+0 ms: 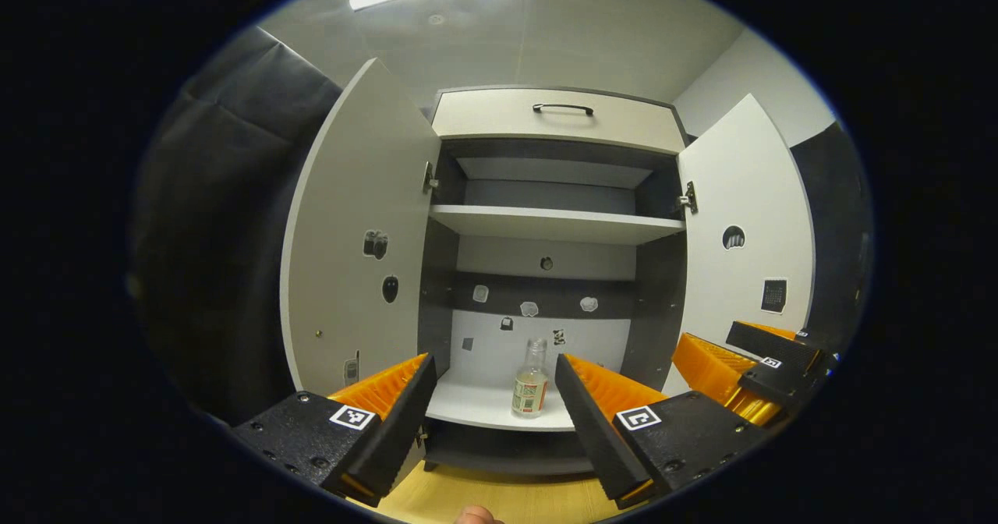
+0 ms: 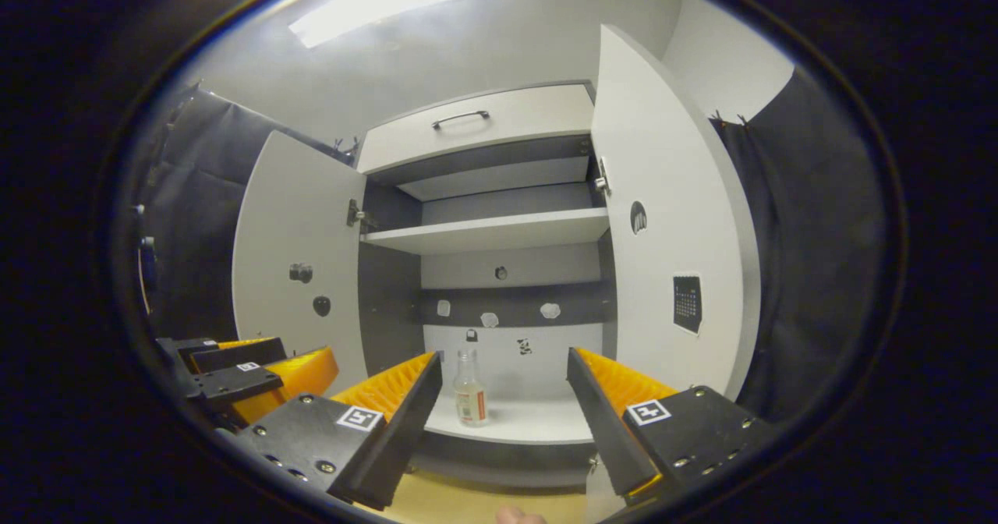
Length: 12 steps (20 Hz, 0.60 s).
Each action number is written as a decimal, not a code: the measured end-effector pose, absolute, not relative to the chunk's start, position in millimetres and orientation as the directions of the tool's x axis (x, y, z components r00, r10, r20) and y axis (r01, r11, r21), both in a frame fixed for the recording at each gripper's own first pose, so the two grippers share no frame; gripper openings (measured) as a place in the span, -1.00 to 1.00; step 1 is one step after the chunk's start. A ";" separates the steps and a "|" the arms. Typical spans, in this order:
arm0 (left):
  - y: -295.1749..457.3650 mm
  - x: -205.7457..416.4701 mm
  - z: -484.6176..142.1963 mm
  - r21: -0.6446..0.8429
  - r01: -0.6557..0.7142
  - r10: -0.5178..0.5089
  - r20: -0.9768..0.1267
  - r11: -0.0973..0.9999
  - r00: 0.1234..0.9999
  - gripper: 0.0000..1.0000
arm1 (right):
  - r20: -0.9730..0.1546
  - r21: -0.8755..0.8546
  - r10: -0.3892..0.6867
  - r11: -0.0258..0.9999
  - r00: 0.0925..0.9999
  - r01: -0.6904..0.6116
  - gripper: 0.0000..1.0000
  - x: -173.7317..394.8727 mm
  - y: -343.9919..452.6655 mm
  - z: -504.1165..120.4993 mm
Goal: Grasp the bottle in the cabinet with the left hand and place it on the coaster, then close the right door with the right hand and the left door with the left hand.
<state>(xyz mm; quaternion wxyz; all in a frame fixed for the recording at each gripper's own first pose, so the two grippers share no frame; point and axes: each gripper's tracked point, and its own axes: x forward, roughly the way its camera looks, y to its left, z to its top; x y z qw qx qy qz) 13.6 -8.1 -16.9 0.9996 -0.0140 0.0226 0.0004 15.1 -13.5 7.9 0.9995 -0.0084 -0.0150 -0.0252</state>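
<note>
With both grippers wide and empty, the left gripper (image 1: 491, 415) could topple the upright bottle (image 1: 531, 380) by nudging its neck.

I have the left gripper (image 1: 493, 411) held level, its two fingers spread wide apart with nothing between them and nothing touching either pad. My right gripper (image 2: 503, 407) sits the same way, fingers parted wide and bare. From the left gripper view I can see the right gripper (image 1: 760, 368) off to the right, a little farther forward. From the right gripper view the left gripper (image 2: 249, 372) shows low on the left, close beside me.
</note>
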 end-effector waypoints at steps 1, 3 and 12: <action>-8.8 15.9 -17.7 -0.028 0.001 -0.002 -0.046 1.000 0.999 0.93 | 0.032 -0.020 -0.054 0.998 0.998 0.054 0.96 15.1 -14.2 7.9; -9.7 20.8 -22.1 -0.024 0.006 -0.007 -0.053 1.000 0.999 0.93 | 0.030 -0.029 -0.060 0.998 0.998 0.060 0.95 14.7 -14.2 4.9; -18.5 80.7 -59.0 -0.053 0.052 -0.058 -0.107 0.997 0.993 0.93 | 0.046 -0.045 -0.103 0.993 0.994 0.105 0.96 15.8 -19.1 4.6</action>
